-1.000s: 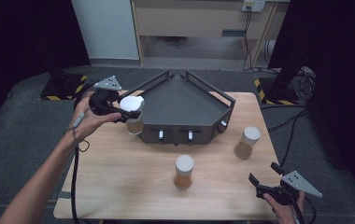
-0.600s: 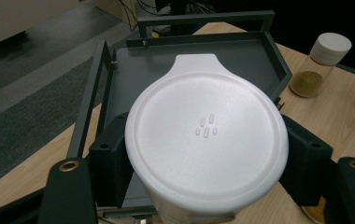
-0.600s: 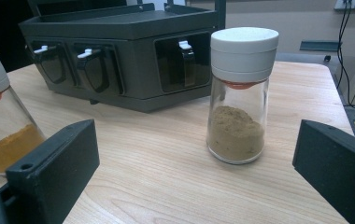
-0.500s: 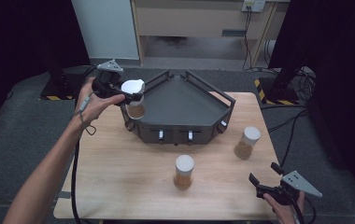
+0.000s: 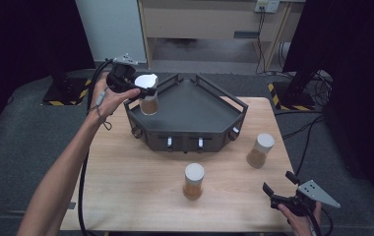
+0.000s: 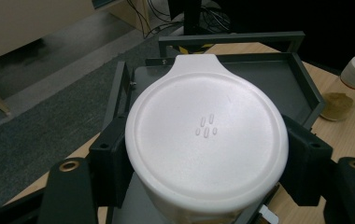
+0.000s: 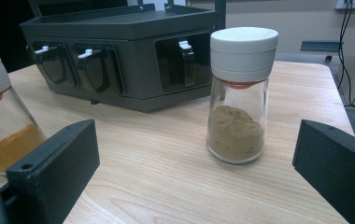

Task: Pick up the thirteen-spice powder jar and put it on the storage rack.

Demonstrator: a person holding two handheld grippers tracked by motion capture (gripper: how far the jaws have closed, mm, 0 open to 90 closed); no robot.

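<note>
Wooden table (image 5: 126, 182): light, pale-grained top, bearing all items below. Dark grey rack (image 5: 195, 110): angular, many-sided tray with a raised rail around its flat top and small white-tipped levers along its front faces, standing at the far middle of the table. Held spice jar (image 5: 148, 96): clear glass body with brown powder in the lower part, broad white lid with a tab at one edge and a small cluster of raised dashes at its centre; it hangs over the rack's left corner, upright or nearly so, whether it touches the tray floor I cannot tell. Left gripper (image 5: 131, 86): black, jaws clamped on either side of this jar just under the lid, seen in the left gripper view pressing both flanks. Second jar (image 5: 260, 150): white stepped cap over an orange collar, tan-brown powder filling the lower part, standing on the table right of the rack. Third jar (image 5: 194, 180): same build, orange-yellow powder, standing near the table's front, in front of the rack. Right gripper (image 5: 281, 191): at the table's near right corner, jaws spread wide, holding nothing, the second jar standing well beyond them.
</note>
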